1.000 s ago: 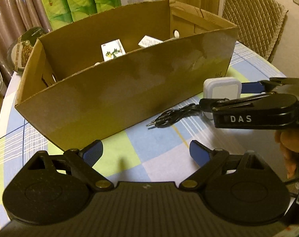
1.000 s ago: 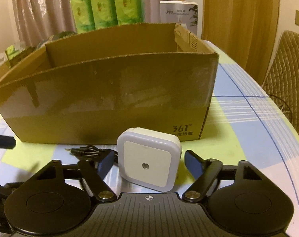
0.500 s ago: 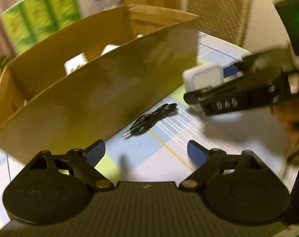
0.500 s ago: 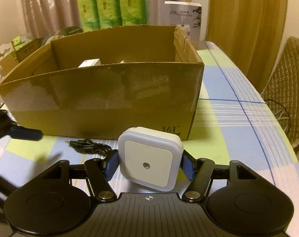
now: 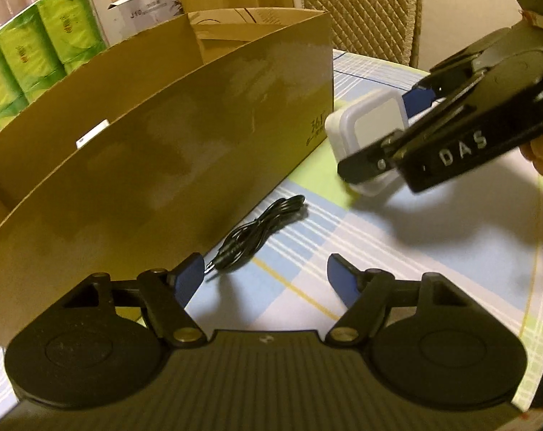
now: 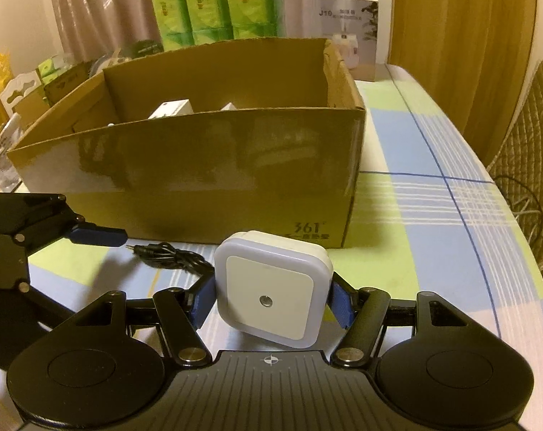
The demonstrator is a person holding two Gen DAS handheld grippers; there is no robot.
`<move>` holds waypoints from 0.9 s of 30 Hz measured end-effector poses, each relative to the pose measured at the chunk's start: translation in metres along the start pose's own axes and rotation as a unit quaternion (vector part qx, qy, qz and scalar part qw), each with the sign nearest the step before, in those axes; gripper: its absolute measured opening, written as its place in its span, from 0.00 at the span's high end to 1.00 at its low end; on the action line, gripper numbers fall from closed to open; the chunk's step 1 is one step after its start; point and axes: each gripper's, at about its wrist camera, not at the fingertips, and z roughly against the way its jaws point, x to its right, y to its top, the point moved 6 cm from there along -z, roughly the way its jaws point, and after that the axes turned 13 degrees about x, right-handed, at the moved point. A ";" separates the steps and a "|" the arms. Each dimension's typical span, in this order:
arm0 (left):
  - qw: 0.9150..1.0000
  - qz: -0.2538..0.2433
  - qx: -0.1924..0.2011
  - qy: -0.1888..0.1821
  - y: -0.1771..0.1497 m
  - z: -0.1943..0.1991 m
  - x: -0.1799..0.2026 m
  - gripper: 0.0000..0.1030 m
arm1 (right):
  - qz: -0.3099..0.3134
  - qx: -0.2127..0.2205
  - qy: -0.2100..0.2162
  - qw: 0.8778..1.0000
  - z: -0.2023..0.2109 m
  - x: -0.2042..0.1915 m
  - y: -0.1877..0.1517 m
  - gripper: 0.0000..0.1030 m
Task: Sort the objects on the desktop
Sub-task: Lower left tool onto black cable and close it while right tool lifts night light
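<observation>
In the left wrist view, our left claw [image 5: 265,273], jaws just closing but still apart with nothing between them, hangs over the coiled black audio cable [image 5: 260,228], which lies on the checked counter [image 5: 433,269] beside the brown cardboard box [image 5: 163,151]. In the right wrist view, our right claw [image 6: 271,300] clamps the white square night light [image 6: 271,287], lifted off the counter before the box, probably to drop it in.

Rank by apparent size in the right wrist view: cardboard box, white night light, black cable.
1. cardboard box, by far the largest.
2. white night light, though nearness to the camera inflates it.
3. black cable, a small bundle, partly hidden.
</observation>
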 end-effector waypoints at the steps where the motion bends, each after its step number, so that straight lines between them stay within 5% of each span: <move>1: 1.000 -0.001 -0.004 0.002 0.000 -0.003 -0.001 0.30 | -0.002 0.000 -0.002 1.000 -0.001 0.003 0.000 0.39; 12: 0.998 0.052 -0.023 0.006 -0.002 -0.023 -0.016 0.30 | -0.037 0.002 -0.001 0.999 -0.001 0.014 0.003 0.40; 19: 0.991 0.121 -0.055 -0.017 -0.004 -0.012 -0.012 0.72 | -0.055 0.002 -0.009 0.998 0.002 0.023 0.001 0.39; 27: 0.996 0.081 -0.029 0.008 0.008 -0.005 -0.001 0.72 | -0.059 0.003 -0.010 0.998 0.003 0.022 0.002 0.39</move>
